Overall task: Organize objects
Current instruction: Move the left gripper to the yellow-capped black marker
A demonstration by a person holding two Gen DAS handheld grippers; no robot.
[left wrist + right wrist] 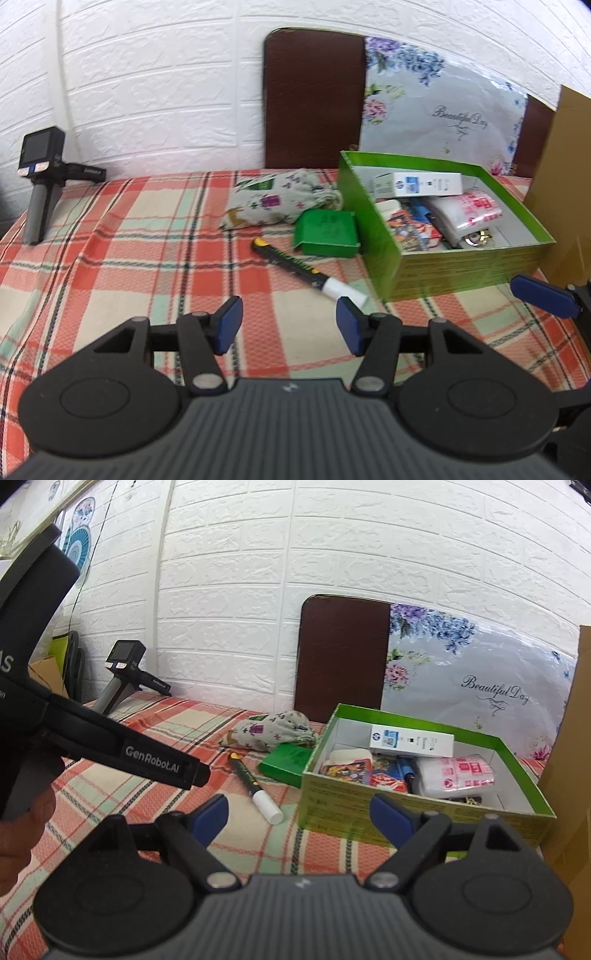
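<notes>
Left wrist: marker (pixel 306 269) lies diagonally, white cap toward the camera.

A plaid-covered bed (pixel 110 266) carries a green box (pixel 461 266), small green carton (pixel 327 234), marker (pixel 306 273), cloth pouch (pixel 280 201), and perhaps a camera stand (pixel 40 177).

Both tongs, left (pixel 287 325) and right (pixel 297 812), gape empty (right wider).

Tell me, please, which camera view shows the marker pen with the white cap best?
The left wrist view shows the marker pen best: it lies whole on the plaid cloth, close ahead of the open left gripper. In the right wrist view the marker pen is also whole, but smaller and off to the left of the green box.
</notes>
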